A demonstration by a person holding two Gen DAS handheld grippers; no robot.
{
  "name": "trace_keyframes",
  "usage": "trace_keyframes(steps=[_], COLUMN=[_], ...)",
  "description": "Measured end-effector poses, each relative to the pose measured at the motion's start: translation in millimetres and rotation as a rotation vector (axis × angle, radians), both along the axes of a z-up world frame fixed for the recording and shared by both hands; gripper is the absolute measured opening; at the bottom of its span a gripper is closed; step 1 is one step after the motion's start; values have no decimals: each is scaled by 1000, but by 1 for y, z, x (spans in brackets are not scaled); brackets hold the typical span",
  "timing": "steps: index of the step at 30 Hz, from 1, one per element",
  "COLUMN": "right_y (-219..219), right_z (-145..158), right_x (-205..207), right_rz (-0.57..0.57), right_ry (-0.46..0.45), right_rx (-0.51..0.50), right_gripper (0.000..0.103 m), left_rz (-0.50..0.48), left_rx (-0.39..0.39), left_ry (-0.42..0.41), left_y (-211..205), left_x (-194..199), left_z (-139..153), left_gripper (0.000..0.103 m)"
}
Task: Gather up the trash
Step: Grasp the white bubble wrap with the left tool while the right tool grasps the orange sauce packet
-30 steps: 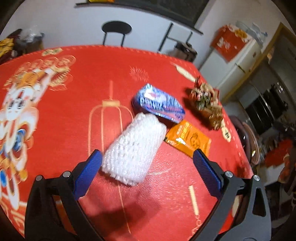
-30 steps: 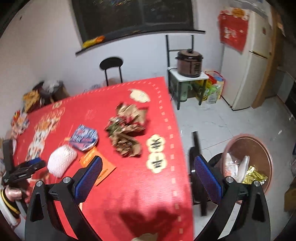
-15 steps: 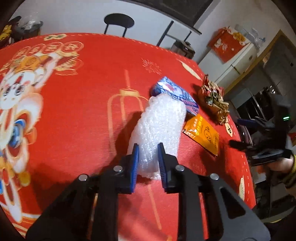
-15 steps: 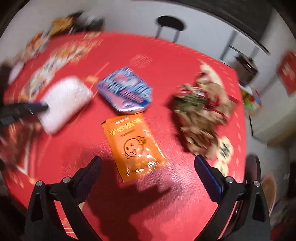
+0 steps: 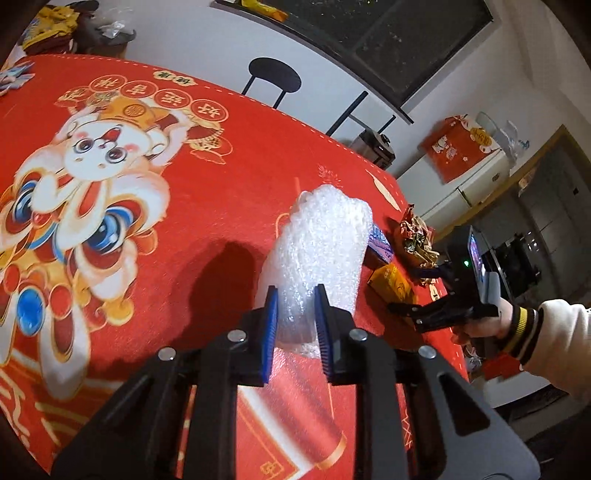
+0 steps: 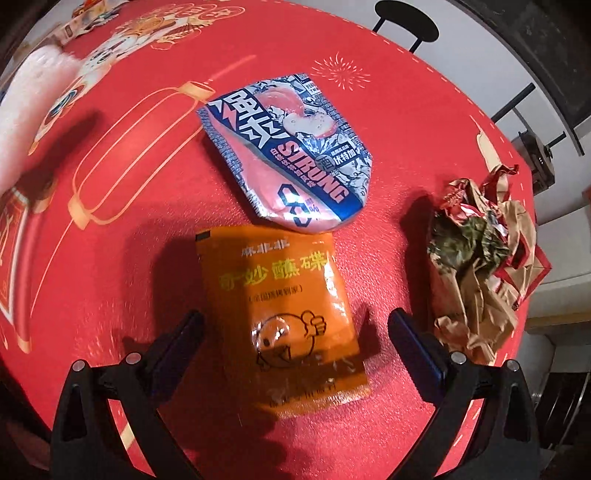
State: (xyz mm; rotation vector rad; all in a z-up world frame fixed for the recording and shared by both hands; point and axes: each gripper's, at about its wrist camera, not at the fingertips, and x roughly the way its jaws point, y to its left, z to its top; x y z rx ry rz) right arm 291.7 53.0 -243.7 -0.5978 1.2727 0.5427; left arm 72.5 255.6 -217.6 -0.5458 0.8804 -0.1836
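My left gripper (image 5: 295, 325) is shut on a white bubble-wrap bundle (image 5: 321, 251) and holds it lifted above the red tablecloth (image 5: 221, 192). My right gripper (image 6: 295, 328) is open, low over the table, its jaws standing either side of an orange sauce packet (image 6: 291, 310). A blue and pink snack wrapper (image 6: 288, 151) lies just beyond the packet. A crumpled brown paper wad (image 6: 476, 266) lies to the right. The bubble wrap shows blurred at the far left in the right wrist view (image 6: 33, 107). The right gripper also shows in the left wrist view (image 5: 443, 306).
The table edge runs close behind the paper wad (image 5: 417, 236). A black stool (image 5: 273, 77) stands beyond the far edge. A rice cooker (image 5: 373, 147) and a fridge (image 5: 476, 177) stand off to the right. Clutter (image 5: 59, 22) sits at the far left corner.
My left gripper closed on the bubble wrap and lifted it off the cloth. My right gripper swung down over the table and now straddles the orange packet.
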Motion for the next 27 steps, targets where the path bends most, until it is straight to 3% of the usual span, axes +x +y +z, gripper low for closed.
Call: trace_keyframes(steps=[6,15,23,27], right_y=[-6,-22,-37,-53], right_z=[-4,11,22,25], right_x=[11,-4,-39,-57], right_rz=[-100,-158,-182,-229], right_ry=[68,109,45,7], right_rx=[59,152,214,264], right_gripper=[97,69,51,47], left_rz=[15,-15,-49,-65], left_rx=[-27,-30,-31,-20], left_ry=[4,-21,-39,-46], left_y=[5,-7,-27,-38], left_x=[-10,-6,-1,1], left_z=[-1,7,15,20], left_gripper=[23,23,23,23])
